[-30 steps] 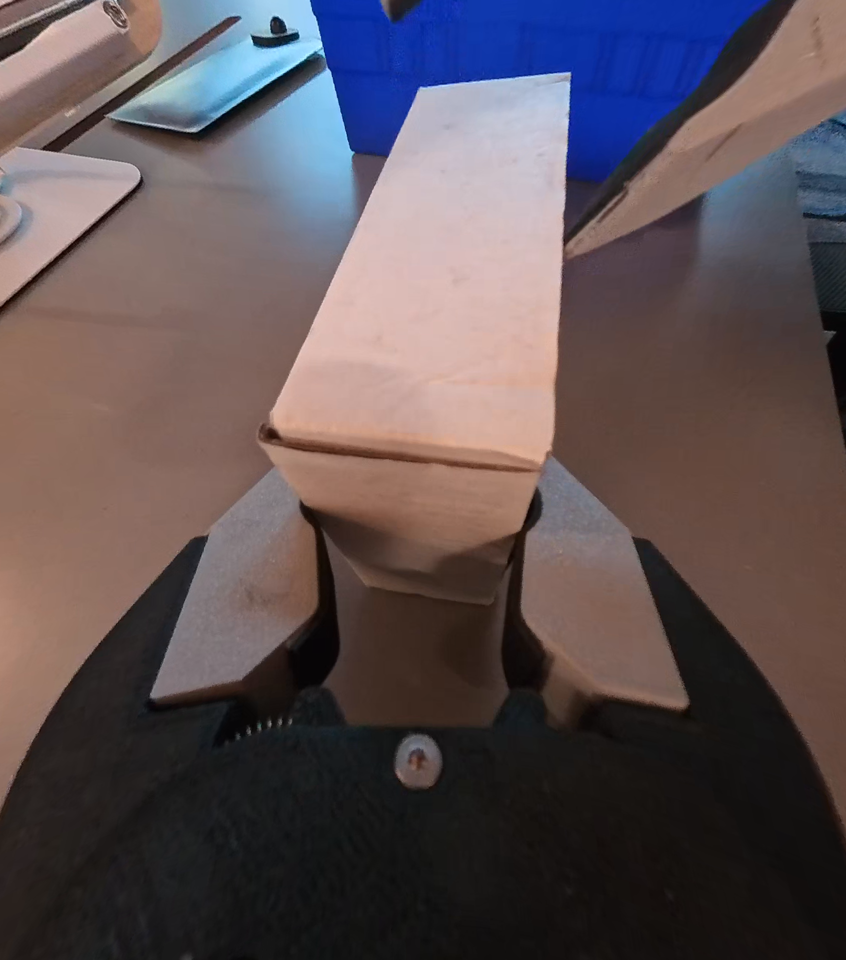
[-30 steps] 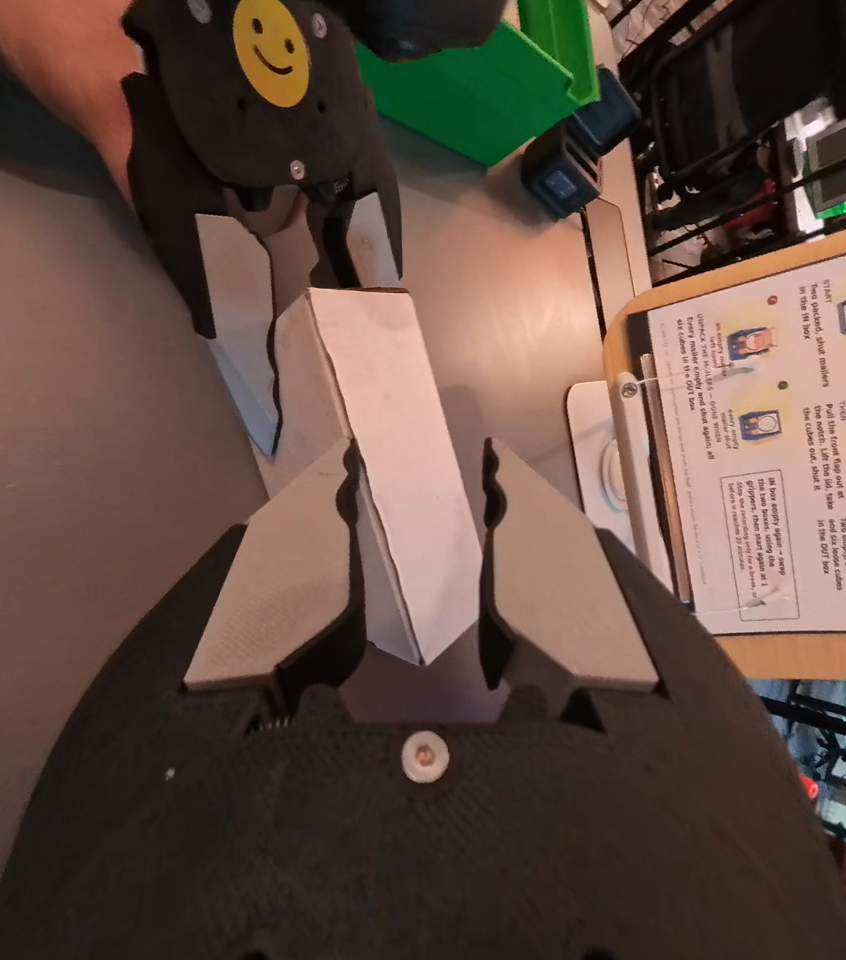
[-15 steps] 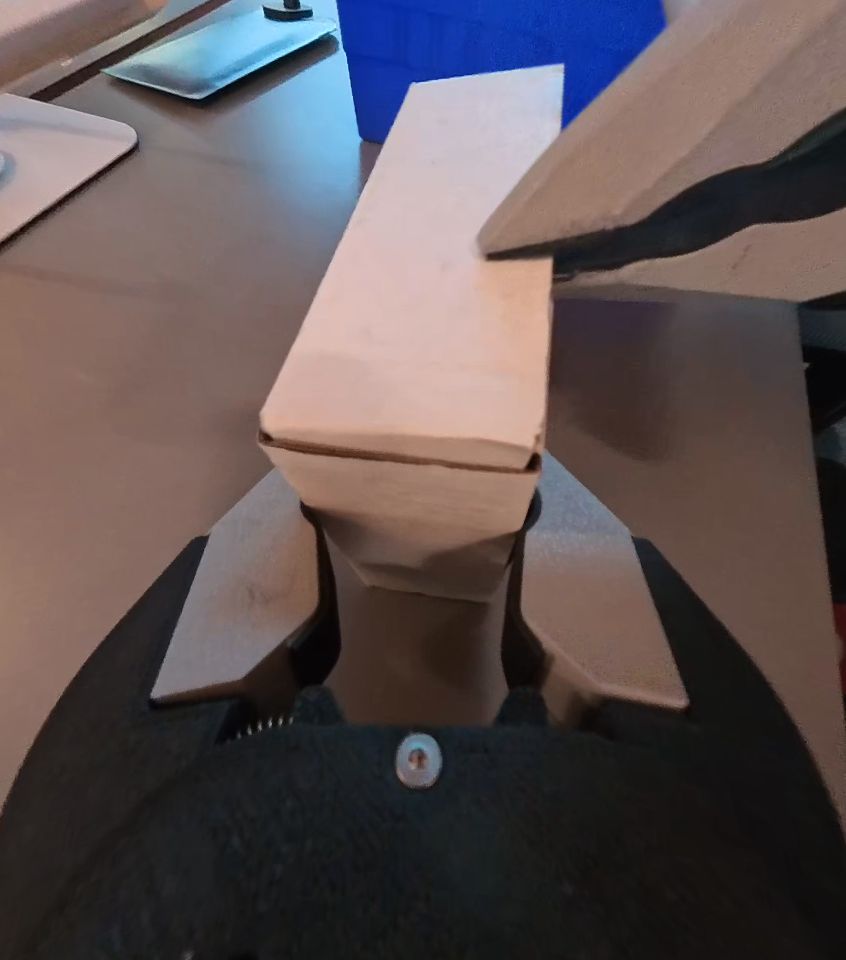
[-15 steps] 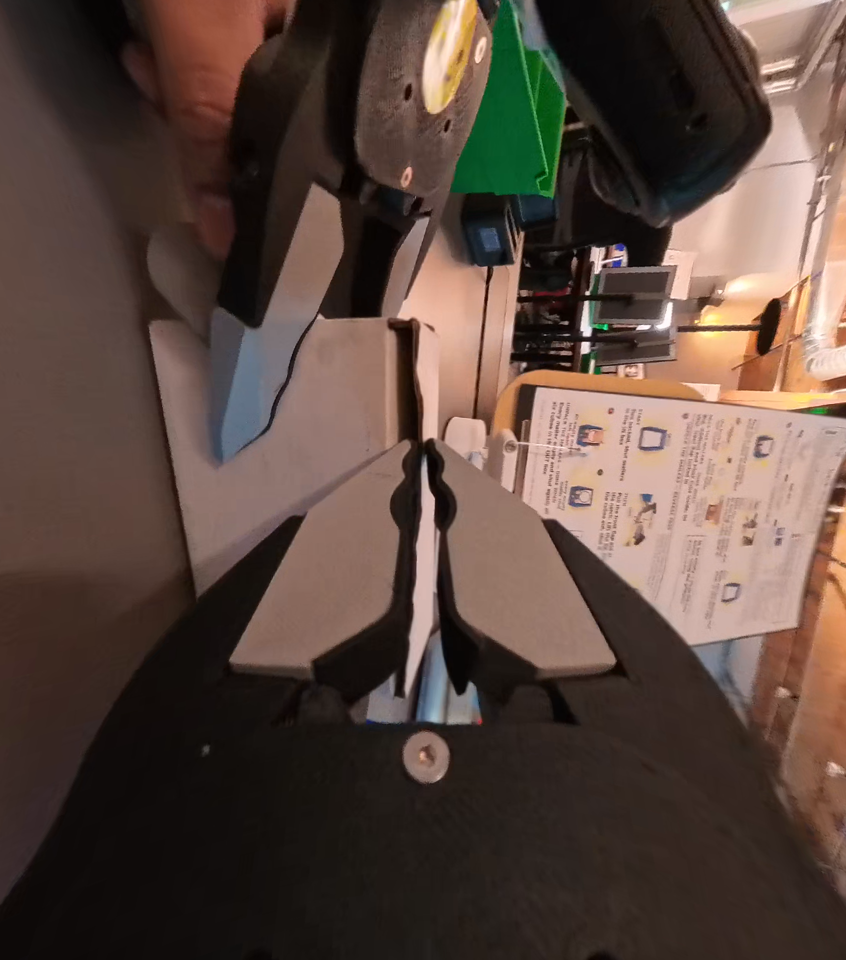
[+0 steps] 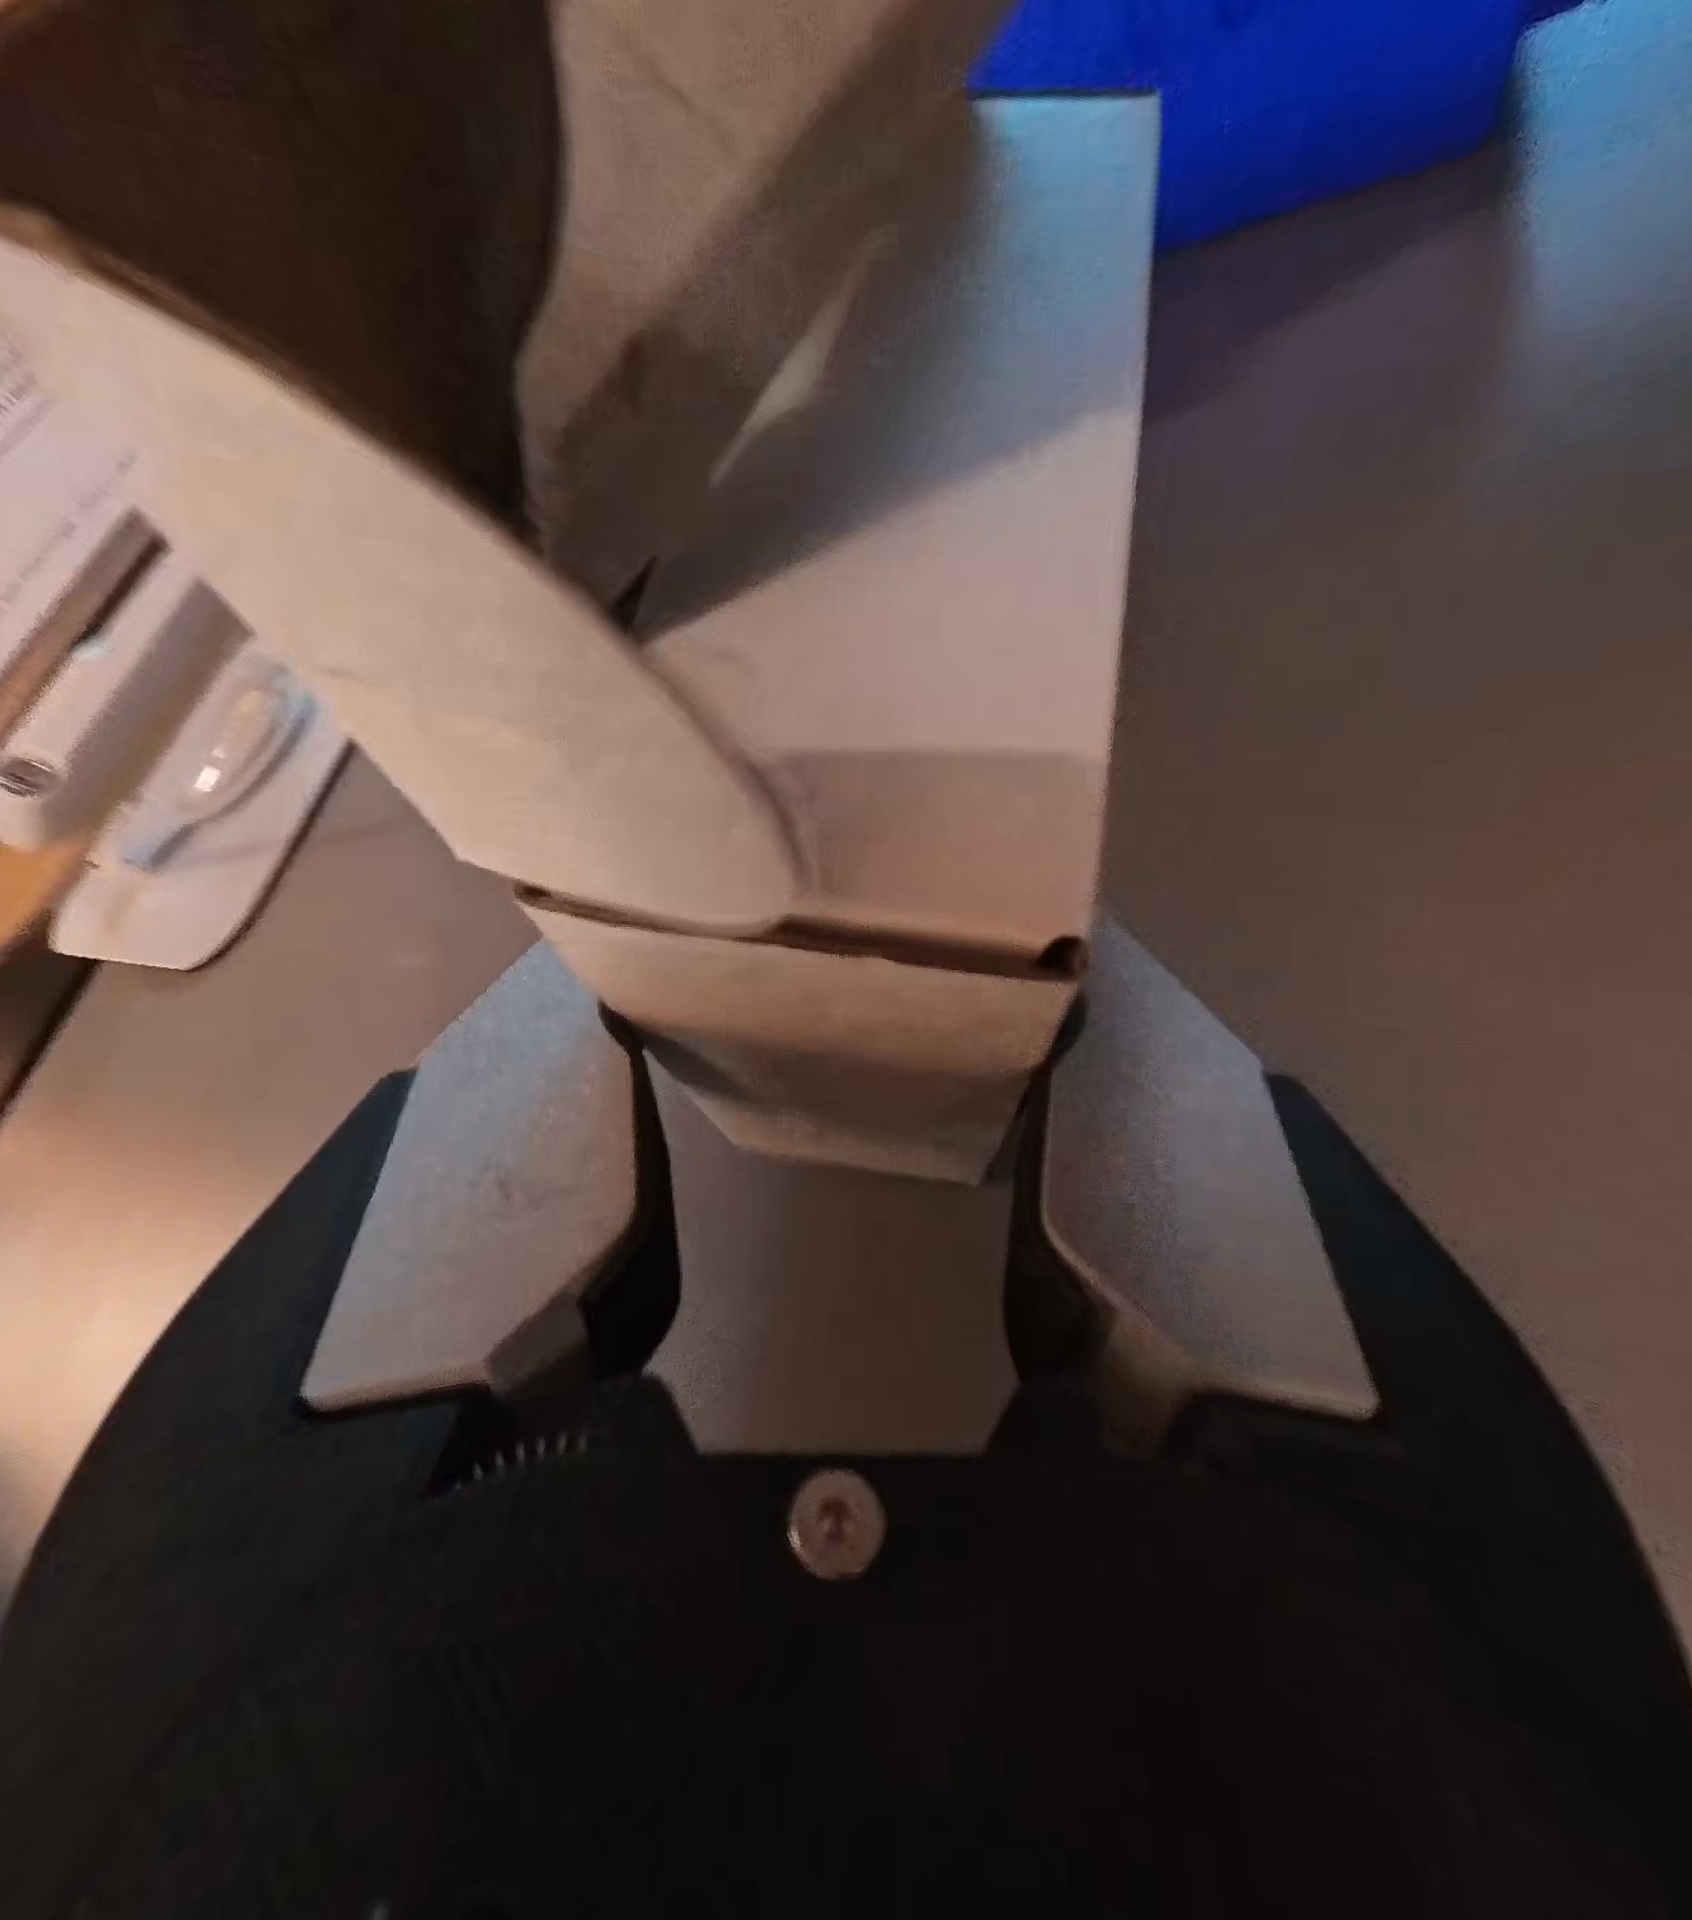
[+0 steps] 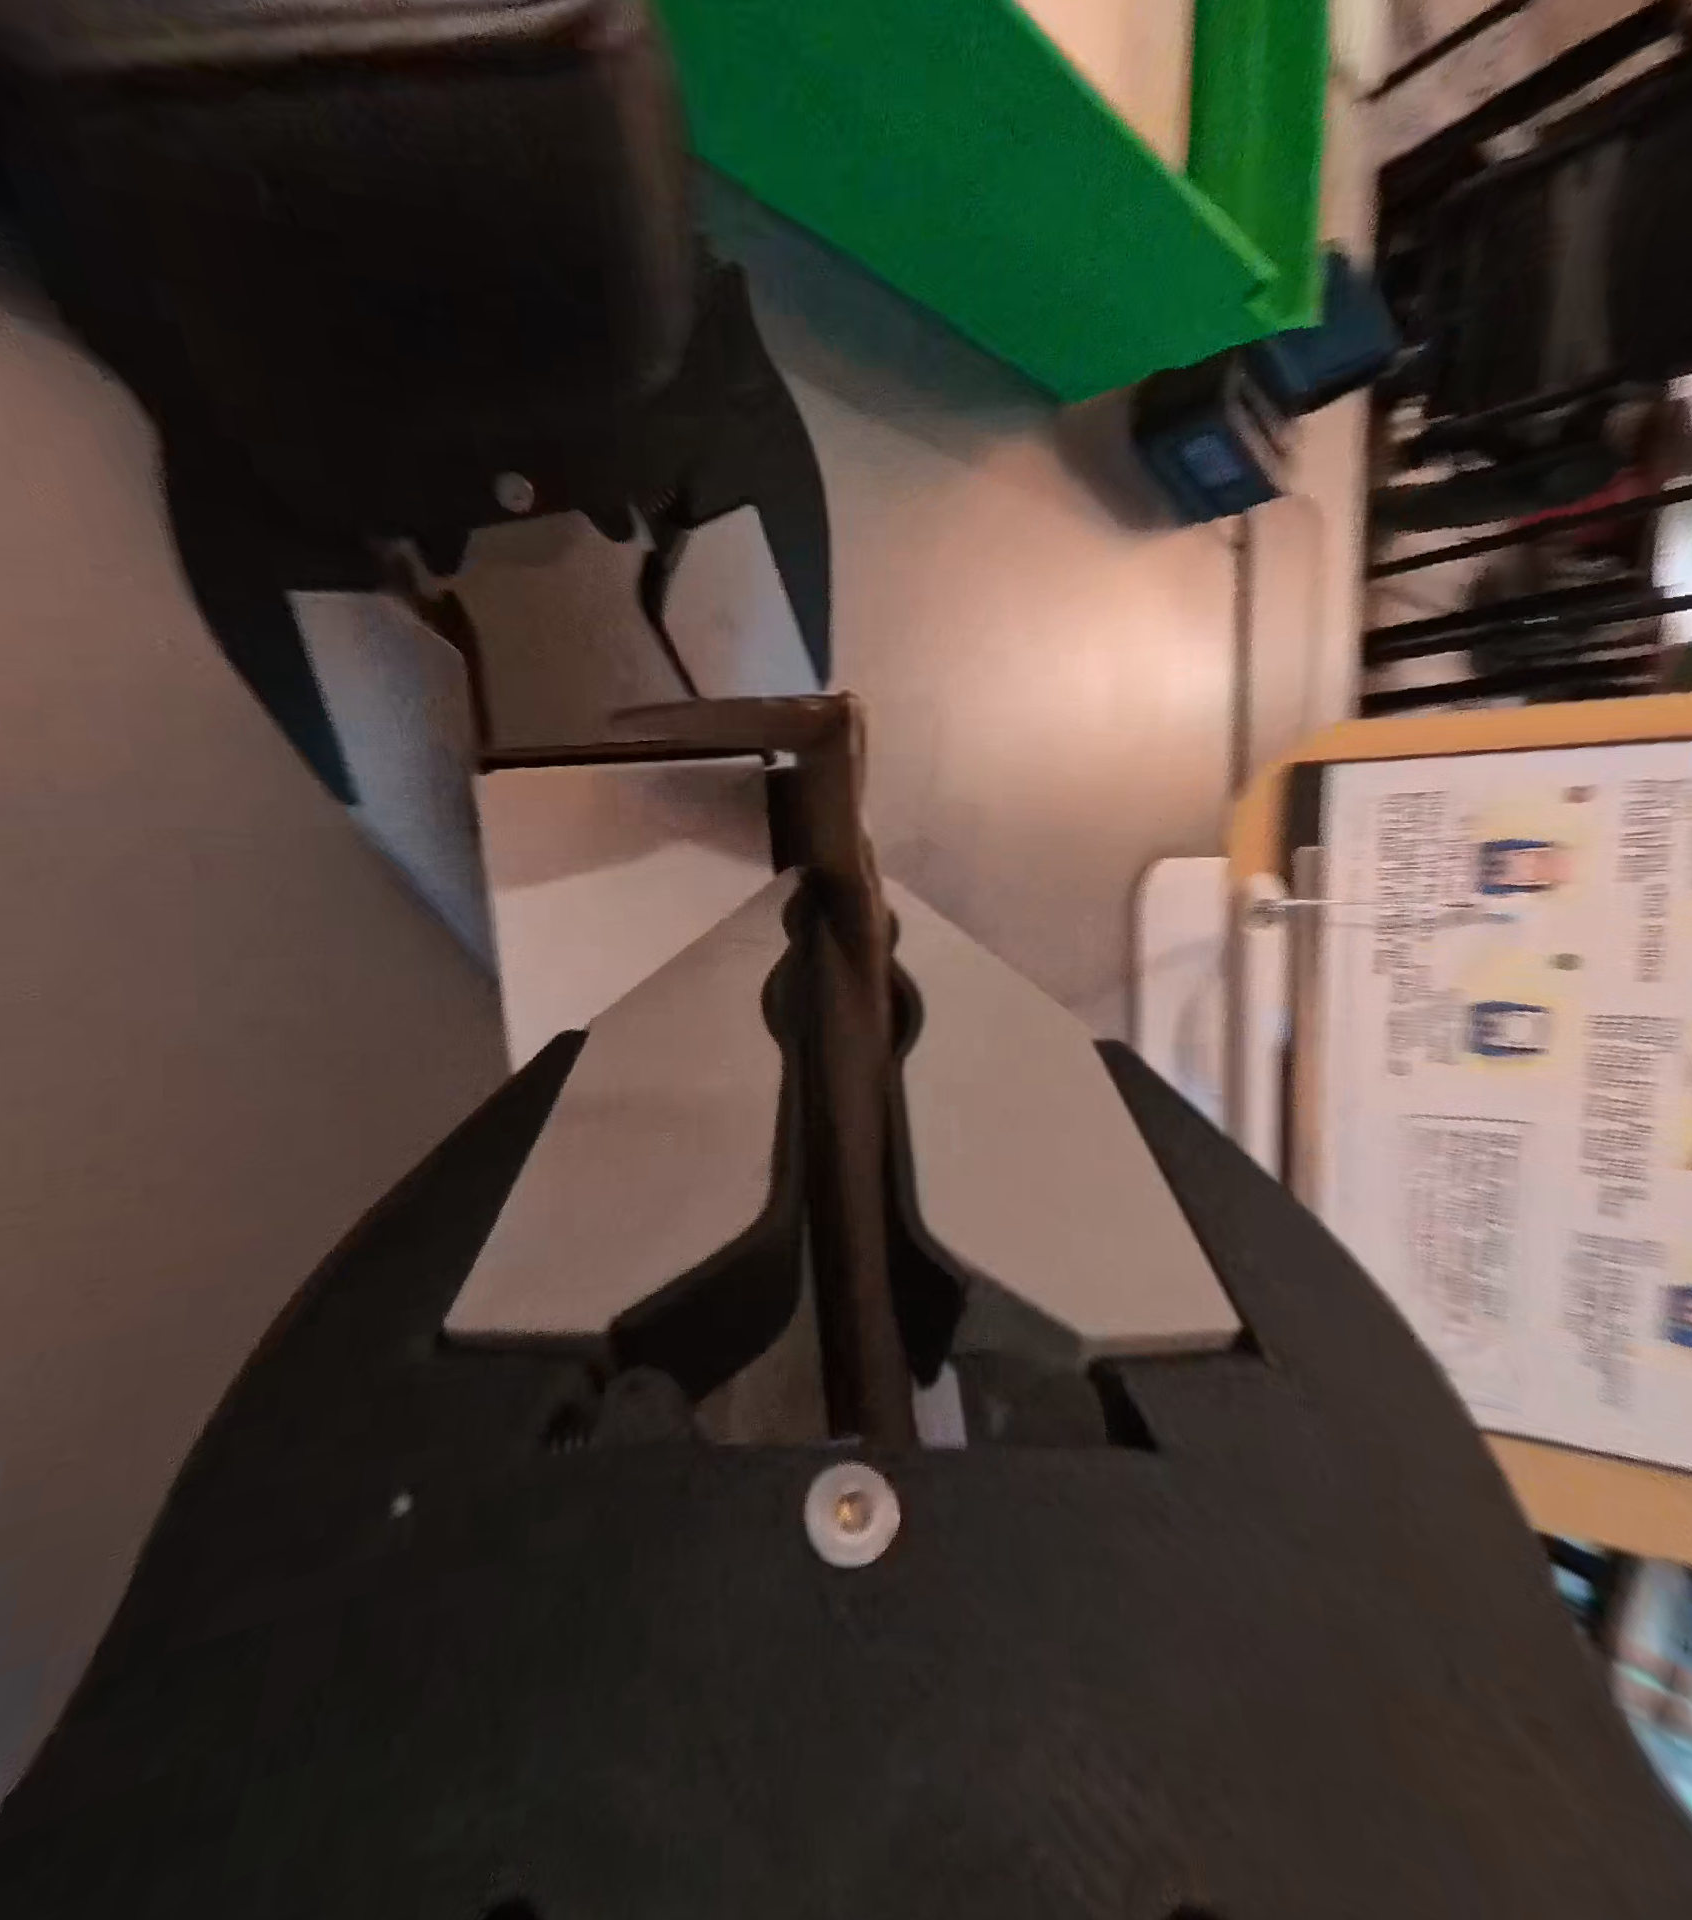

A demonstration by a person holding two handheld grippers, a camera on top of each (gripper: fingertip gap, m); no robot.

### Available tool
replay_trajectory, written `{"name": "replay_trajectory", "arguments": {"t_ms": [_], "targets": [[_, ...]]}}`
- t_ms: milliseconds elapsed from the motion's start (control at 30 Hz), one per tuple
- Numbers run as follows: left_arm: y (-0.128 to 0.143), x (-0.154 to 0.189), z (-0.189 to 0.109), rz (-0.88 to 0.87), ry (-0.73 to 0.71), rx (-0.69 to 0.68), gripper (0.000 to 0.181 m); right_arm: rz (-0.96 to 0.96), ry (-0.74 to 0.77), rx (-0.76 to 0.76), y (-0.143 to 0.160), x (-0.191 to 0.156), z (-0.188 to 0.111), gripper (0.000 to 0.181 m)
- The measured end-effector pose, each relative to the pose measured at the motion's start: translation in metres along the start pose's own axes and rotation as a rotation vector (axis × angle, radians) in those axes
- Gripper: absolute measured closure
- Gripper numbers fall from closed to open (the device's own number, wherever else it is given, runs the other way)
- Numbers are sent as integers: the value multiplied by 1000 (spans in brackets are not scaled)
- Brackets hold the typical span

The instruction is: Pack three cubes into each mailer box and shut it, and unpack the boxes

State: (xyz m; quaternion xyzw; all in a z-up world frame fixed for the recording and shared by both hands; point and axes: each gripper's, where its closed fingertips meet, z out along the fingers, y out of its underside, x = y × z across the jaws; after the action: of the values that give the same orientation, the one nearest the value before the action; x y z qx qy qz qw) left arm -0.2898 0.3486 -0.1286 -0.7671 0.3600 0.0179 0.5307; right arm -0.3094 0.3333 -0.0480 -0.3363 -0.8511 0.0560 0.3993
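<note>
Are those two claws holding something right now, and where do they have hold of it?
Both hold one mailer box. The left gripper clamps its near end; the right gripper pinches the edge of its lifted lid.

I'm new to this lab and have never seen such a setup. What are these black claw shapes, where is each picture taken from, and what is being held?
Each black claw is a hand-held gripper with two fingers; a person holds one in each hand, and a camera on each looks forward along its fingers.

The left wrist view shows the left gripper clamping the near end of a cardboard mailer box above a grey table, with its lid flap lifted. A blue bin stands behind.

The right wrist view shows the right gripper pinching that flap's edge, and the left gripper opposite. A green bin and an instruction sheet show beyond. No cubes are visible.
</note>
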Motion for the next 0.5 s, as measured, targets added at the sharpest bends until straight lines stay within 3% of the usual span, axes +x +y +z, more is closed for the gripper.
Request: {"name": "replay_trajectory", "arguments": {"t_ms": [167, 300, 500], "targets": [[1, -12, -1, 178, -134, -17, 105, 114, -128, 27, -1, -2, -6, 170], [6, -15, 0, 183, -155, -40, 104, 227, -137, 52, 6, 11, -7, 154], [5, -14, -1, 191, -166, -25, 104, 312, -145, 81, 27, 10, -21, 159]]}}
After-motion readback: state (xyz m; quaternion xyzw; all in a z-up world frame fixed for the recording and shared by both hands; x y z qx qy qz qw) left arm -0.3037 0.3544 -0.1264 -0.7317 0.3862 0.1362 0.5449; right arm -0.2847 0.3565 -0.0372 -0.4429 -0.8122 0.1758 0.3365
